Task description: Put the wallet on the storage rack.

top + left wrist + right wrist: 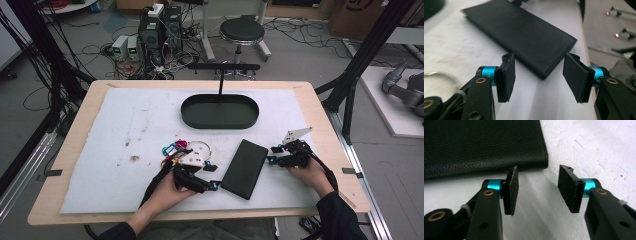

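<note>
Both grippers look poised to take hold of the flat black pouch (pixel 244 168), which lies on the white mat (pixel 125 125) of the tabletop between the two hands, with nothing grasped yet. The left gripper (pixel 538 75) has its jaws spread and empty, the pouch's near corner just ahead of the gap. The right gripper (pixel 538 183) is likewise released, its jaws level with the pouch's other end, the corner just beside its left jaw. I'd judge the next move is a short advance, then closing on the edges. A black oval tray (pixel 220 111) waits farther back.

One black pouch (pixel 244 168), one tray (pixel 220 111)
</note>
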